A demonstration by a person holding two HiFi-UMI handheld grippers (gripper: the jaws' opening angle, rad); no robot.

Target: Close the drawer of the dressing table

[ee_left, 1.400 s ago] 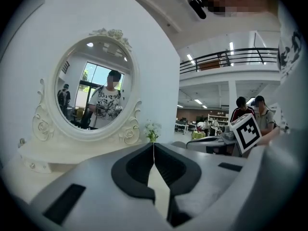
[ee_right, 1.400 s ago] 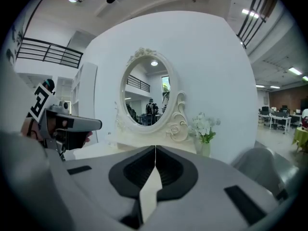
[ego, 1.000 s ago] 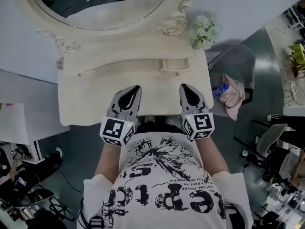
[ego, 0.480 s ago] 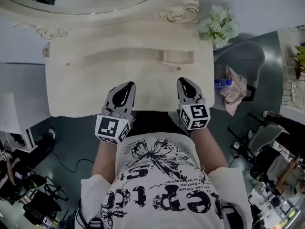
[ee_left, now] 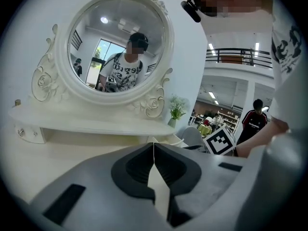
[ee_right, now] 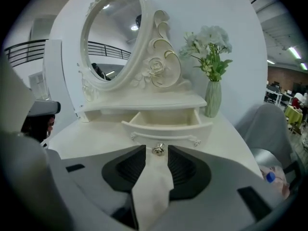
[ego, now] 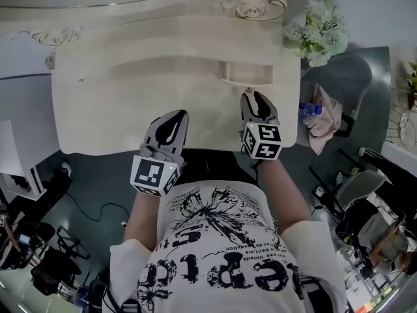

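The cream dressing table (ego: 117, 116) has a small drawer (ego: 244, 74) pulled out on its raised shelf. In the right gripper view the drawer (ee_right: 166, 121) stands open and empty, and its metal knob (ee_right: 158, 149) sits between the tips of my right gripper (ee_right: 157, 150). Those jaws are opening, with a slim gap on each side of the knob. From the head view, the right gripper (ego: 255, 96) reaches the drawer front. My left gripper (ego: 174, 117) hovers over the tabletop to the left, shut on nothing (ee_left: 153, 150).
An oval mirror (ee_left: 118, 47) in a carved frame rises behind the shelf. A vase of white flowers (ego: 319, 31) stands at the table's right rear corner. Right of the table, a grey chair (ego: 339, 83) holds clothes and a bottle (ego: 310, 109). Cables and gear lie on the floor.
Both grippers have come down and forward over the table. The right one has reached the drawer knob and its jaws have parted; the left stays shut.
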